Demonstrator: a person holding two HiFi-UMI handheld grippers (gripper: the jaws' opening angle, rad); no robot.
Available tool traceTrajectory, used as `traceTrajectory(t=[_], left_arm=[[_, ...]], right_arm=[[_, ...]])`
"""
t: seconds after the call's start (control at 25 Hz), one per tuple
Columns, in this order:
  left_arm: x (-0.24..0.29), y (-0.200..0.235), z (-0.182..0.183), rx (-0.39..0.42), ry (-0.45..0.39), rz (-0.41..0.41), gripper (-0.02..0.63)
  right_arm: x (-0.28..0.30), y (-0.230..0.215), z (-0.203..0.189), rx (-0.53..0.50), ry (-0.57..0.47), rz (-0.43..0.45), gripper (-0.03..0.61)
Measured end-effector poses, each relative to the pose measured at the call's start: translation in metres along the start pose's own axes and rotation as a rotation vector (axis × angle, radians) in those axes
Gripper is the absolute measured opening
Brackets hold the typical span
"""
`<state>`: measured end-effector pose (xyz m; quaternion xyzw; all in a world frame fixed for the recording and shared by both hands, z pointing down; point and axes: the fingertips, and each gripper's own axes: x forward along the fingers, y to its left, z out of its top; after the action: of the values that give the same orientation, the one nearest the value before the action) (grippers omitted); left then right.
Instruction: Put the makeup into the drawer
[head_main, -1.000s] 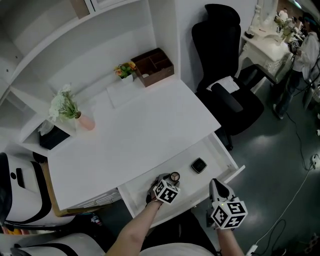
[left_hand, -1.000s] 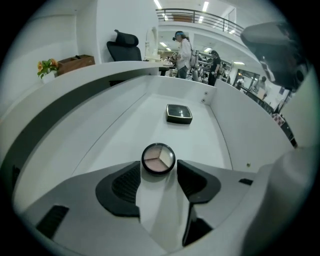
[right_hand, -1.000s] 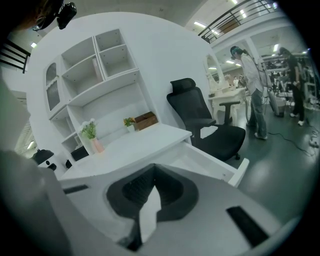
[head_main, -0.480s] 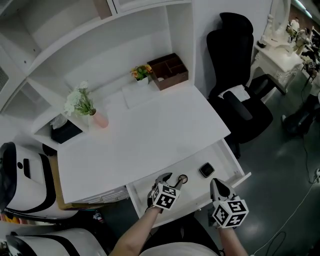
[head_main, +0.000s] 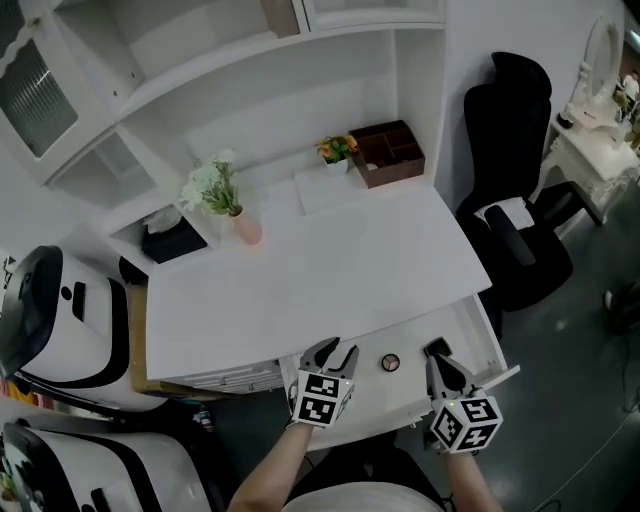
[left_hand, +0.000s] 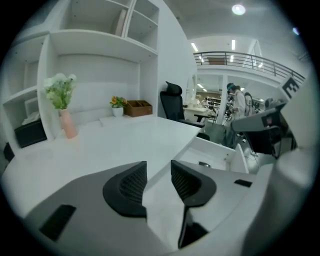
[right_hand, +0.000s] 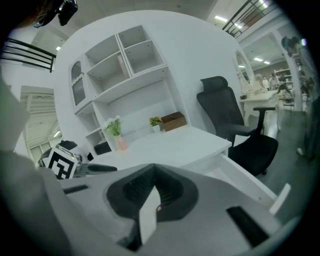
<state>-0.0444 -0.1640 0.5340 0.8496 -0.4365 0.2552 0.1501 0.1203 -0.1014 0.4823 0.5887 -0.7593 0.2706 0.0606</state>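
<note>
Drawer open, desk middle free, vase behind

round compact left of square compact in drawer, vase on desk behind, chair right

White desk carries a pink vase of white flowers at back left, a small pot of orange flowers just beside a brown wooden organizer at back right; black tissue box sits in a low shelf nook, black office chair stands off the desk's right end.
</note>
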Motion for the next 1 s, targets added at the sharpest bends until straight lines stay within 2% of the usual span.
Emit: traceTrajectory(t=[0.2,0.6,1.0], left_arm=[[-0.035,0.033,0.014,-0.070,-0.083,0.102,0.119],[-0.087,0.079,0.020,-0.143,-0.172,0.263,0.050],[-0.127,0.105,0.021,-0.204,-0.235,0.355,0.026]], right_arm=[[0.009,0.016,0.004,-0.034,0.008,0.046,0.002],[0.022,0.045,0.015,-0.119,0.009,0.143,0.002],[0.027,0.064,0.023,-0.206,0.010,0.170,0.002]])
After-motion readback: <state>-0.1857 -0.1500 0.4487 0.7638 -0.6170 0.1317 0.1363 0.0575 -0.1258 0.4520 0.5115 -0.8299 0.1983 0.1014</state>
